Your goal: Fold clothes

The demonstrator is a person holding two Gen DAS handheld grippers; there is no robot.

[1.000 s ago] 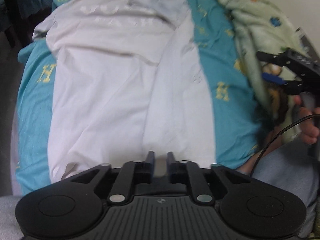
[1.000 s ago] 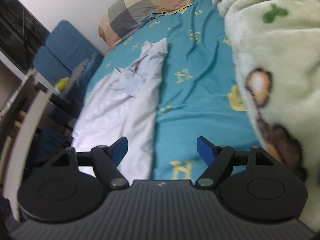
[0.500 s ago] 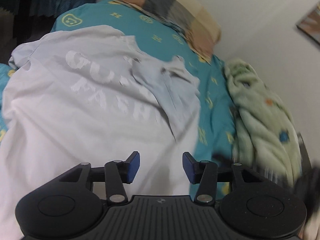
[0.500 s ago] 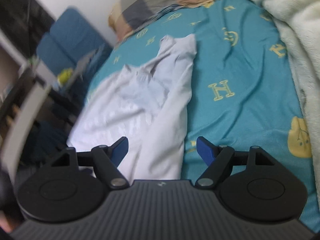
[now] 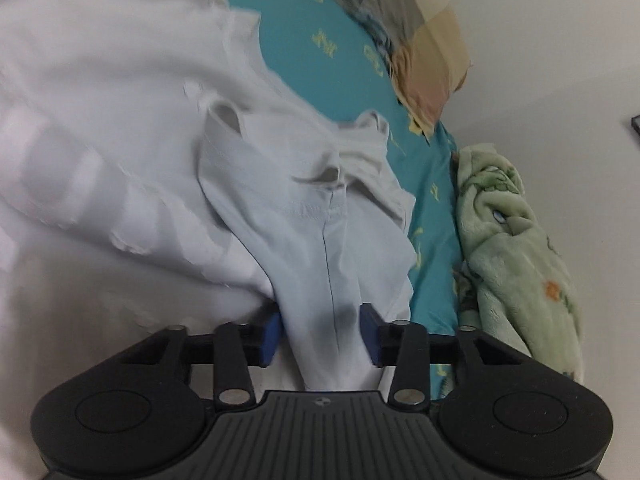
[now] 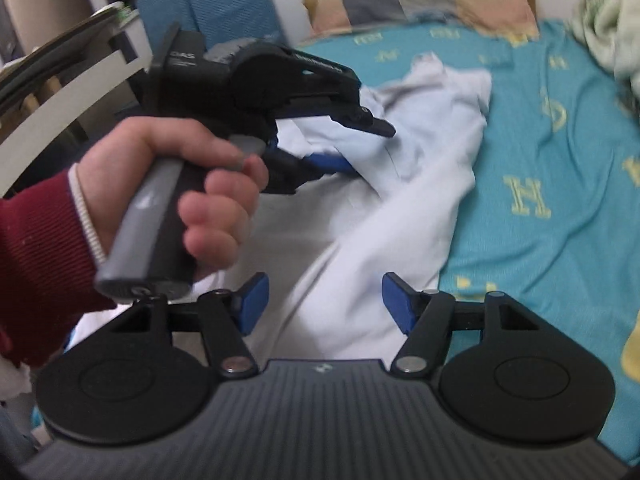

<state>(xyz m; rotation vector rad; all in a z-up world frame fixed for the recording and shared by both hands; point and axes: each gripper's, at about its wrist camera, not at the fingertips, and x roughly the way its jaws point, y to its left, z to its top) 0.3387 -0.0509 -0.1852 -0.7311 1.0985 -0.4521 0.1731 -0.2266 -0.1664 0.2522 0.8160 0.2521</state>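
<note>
While the white shirt (image 5: 120,140) lies spread on the blue-green bed sheet (image 6: 560,128), one folded-over flap of it (image 5: 320,248) runs straight out from the left gripper (image 5: 322,334) toward the checked pillow (image 5: 416,32). The flap's near end sits right between the left gripper's blue pads (image 5: 267,334), whose jaws have just been closing in on it. The cloth fills the gap and seems to touch both pads, so I think it is pinched, but the left pad is partly hidden and I cannot be fully sure. In the right wrist view, the hand (image 6: 176,184) holding that gripper reaches over the shirt from the left side. The right gripper (image 6: 322,304) has been closing a little too, but its jaws are spread apart, with the shirt lying just past them and nothing pressed. The left gripper is the nearer one, so the next pull or fold probably starts there, along the flap's long line.
</note>
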